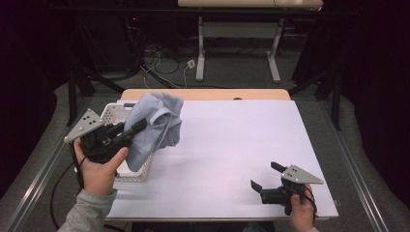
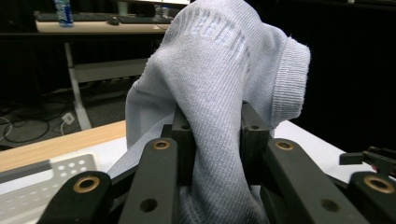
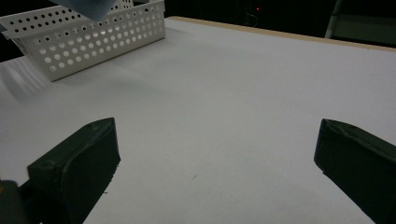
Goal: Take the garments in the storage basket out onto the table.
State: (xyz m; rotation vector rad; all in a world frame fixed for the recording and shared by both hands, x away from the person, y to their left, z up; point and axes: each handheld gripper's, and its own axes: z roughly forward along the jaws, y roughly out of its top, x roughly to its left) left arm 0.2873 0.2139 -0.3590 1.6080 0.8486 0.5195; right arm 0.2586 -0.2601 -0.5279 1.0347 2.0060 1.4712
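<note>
The left gripper (image 1: pixel 140 126) squeezed a pale blue cloth (image 1: pixel 157 123) and held it up above the white basket (image 1: pixel 112 116), at the left of the high view. The right gripper (image 1: pixel 267 176) waited wide open and empty at the lower right. The cloth probably needed carrying out over the white table (image 1: pixel 232 140) next.

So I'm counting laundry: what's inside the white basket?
Its perforated wall and bottom edge show; the interior is covered by the grey garment held in the left tool, so I cannot tell.
</note>
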